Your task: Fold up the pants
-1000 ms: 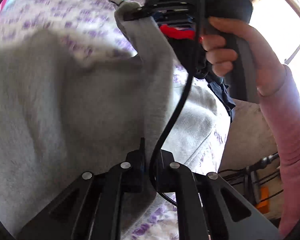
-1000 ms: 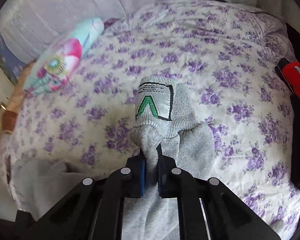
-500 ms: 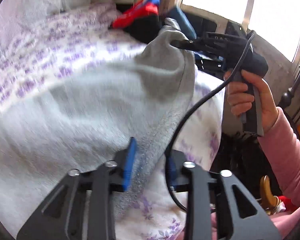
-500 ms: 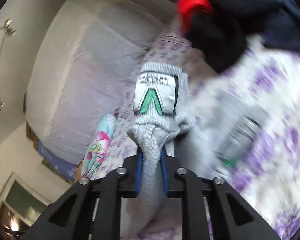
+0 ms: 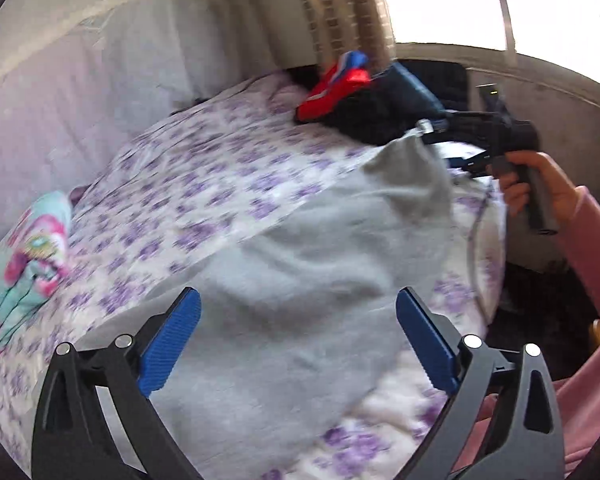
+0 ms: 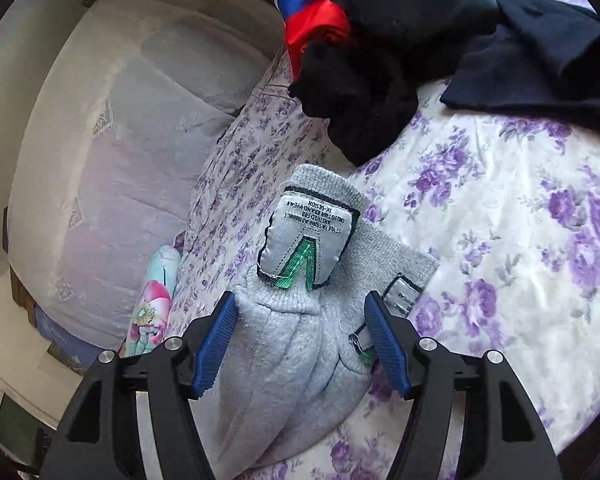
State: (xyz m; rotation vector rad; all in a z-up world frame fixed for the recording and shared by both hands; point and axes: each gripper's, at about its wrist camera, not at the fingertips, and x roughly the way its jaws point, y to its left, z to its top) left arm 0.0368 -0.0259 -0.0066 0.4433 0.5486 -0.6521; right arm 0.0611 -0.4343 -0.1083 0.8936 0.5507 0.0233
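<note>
Grey sweatpants lie spread on the floral bed sheet. My left gripper hovers over their near part; its jaws are opening wide and nothing is gripped between the blue pads. In the right wrist view the ribbed cuffs, one with a white and green label, rest on the sheet. My right gripper straddles them. Its jaws are opening and the cloth lies loose between the pads. From the left view, the right gripper sits at the pants' raised far corner.
A heap of black, navy, red and blue clothes lies at the far side of the bed. A pastel printed item sits on the left. A pale padded backrest is behind. The bed edge drops off on the right by a pink sleeve.
Both grippers were shut on the grey pants and now stand open. The left one has drawn back and up. The right one has come down and laid the cuffs on the sheet.
</note>
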